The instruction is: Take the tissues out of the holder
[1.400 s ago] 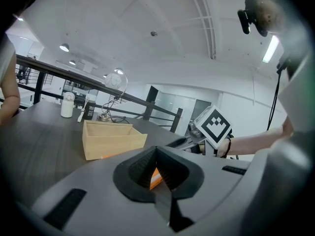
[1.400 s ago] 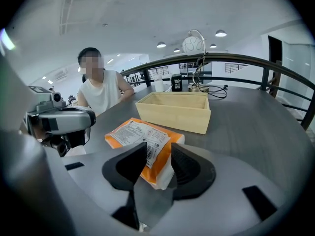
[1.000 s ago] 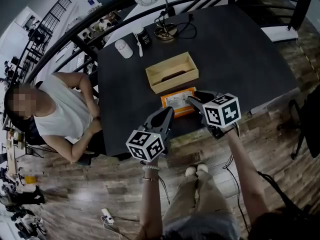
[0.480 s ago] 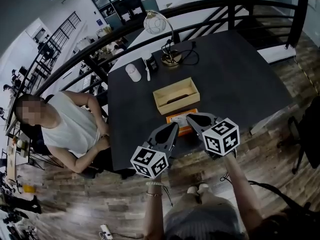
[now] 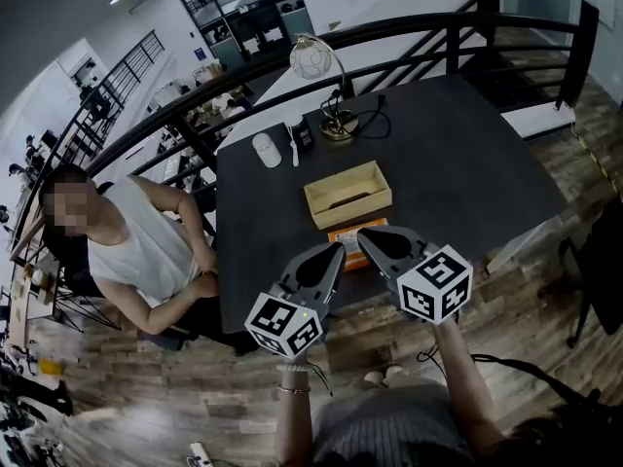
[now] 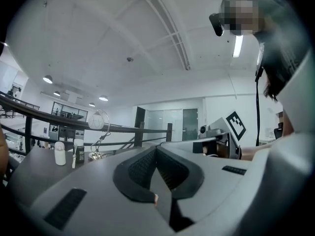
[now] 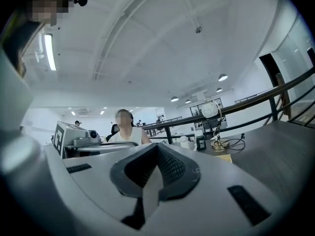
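Since the wooden holder (image 5: 348, 195) stands open side up on the dark table (image 5: 467, 154) and shows only a dark slot in its floor, it reads as emptied. The orange tissue pack (image 5: 343, 234) lies flat on the table just beside the holder's near long side, partly covered in the head view by the gripper tips. The left gripper (image 5: 336, 250) is carried on the near side of the holder and points level toward it. Its jaws are pressed together along their length, with nothing between the pads. The right gripper (image 5: 367, 235), just beside it, is likewise fully closed and empty. Neither has hold of the pack or the holder, so the removal step appears complete, with the pack left where it can be reached again. Beyond the holder's far side stand a globe lamp (image 5: 316, 61) and a white bottle (image 5: 265, 149), well apart from the work area. A seated person (image 5: 146, 251) is to the holder's left, off the table.
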`<state>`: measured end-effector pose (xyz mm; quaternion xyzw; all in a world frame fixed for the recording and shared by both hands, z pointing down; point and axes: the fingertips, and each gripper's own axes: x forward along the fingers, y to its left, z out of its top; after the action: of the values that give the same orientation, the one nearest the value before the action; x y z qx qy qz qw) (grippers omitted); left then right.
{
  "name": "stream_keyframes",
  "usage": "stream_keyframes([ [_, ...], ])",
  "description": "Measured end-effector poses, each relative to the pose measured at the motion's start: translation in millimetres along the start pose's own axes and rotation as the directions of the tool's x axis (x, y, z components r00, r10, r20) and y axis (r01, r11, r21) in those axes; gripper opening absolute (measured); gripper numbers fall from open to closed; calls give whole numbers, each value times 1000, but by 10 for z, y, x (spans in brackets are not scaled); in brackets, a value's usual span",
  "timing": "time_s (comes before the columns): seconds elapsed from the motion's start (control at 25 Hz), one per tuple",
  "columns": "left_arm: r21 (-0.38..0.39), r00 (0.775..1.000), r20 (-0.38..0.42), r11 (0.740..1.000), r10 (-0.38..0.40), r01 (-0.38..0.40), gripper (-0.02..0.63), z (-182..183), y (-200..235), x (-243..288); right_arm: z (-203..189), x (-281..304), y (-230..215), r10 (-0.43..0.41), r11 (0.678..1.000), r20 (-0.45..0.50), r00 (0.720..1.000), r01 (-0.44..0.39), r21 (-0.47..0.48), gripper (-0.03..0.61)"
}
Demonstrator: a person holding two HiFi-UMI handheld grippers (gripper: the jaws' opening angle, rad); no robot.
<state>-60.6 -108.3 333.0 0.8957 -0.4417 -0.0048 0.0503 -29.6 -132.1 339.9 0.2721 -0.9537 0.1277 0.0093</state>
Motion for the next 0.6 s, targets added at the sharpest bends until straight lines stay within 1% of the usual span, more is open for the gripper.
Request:
stream_keyframes([
  [0.12,15,1000,4,1000,-9,9,8,27,-52,-27,16,-22,62,4,1000,8,1000,-4,-25,12],
  [0.6,25,999,14,999,-41,41,8,70,-124,31,54,-53,112,13,998,28,1000,-11,-61,12],
])
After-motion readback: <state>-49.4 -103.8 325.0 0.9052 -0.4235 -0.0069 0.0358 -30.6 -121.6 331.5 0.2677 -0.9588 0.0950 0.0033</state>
